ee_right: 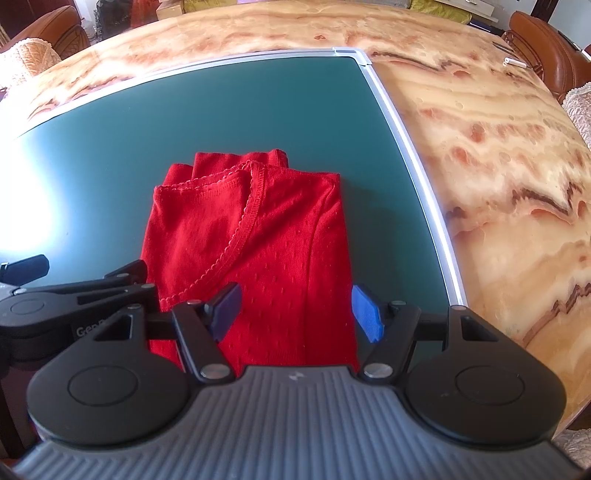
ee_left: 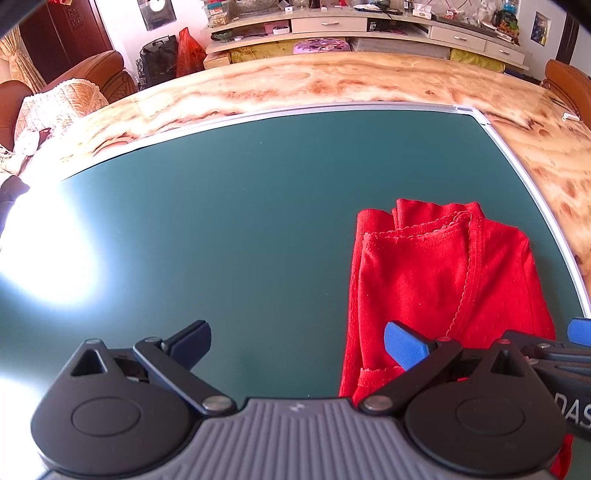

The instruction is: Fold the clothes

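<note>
A red knit garment (ee_left: 443, 280) lies folded into a compact rectangle on the dark green mat (ee_left: 240, 221), near the mat's right edge. It also shows in the right wrist view (ee_right: 258, 236), with its scalloped neckline on top. My left gripper (ee_left: 297, 345) is open and empty, over the mat just left of the garment; its right finger overlaps the garment's near left edge. My right gripper (ee_right: 295, 310) is open and empty, held over the garment's near end, fingers straddling its right half. The left gripper's body shows in the right wrist view (ee_right: 74, 299).
The green mat has a silver frame (ee_right: 413, 147) and rests on a marbled tan table (ee_right: 498, 166). Strong glare (ee_left: 51, 251) covers the mat's left side. Brown chairs (ee_right: 543, 48), a sofa and a cluttered shelf unit (ee_left: 351, 26) stand beyond the table.
</note>
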### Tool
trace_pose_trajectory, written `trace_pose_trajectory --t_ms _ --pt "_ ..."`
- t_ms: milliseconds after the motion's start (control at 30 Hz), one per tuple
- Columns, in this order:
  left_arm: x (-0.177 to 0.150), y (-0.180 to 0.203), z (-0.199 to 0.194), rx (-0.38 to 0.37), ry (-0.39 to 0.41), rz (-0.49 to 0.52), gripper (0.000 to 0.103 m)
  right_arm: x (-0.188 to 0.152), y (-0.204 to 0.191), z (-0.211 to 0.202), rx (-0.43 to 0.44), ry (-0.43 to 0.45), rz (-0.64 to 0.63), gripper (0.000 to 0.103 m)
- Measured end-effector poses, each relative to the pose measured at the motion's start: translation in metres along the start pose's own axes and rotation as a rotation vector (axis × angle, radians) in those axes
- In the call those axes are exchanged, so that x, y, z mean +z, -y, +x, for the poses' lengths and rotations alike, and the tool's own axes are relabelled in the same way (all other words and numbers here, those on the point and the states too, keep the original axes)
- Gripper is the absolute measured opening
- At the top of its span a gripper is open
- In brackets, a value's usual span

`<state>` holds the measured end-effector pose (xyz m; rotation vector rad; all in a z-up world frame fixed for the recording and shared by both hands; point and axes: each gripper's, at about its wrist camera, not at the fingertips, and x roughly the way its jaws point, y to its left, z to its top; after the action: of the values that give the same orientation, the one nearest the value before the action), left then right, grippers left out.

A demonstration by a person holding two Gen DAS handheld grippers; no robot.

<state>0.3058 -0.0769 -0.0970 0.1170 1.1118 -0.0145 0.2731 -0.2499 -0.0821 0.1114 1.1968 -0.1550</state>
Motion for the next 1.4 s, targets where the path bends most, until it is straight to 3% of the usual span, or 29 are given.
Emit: trace_pose_trajectory --t_ms 1400 --pt "-0.023 -0.006 -0.023 0.008 0.039 -0.017 0.103 -0.027 -0.004 -0.020 0.024 0.024 -0.001 0.074"
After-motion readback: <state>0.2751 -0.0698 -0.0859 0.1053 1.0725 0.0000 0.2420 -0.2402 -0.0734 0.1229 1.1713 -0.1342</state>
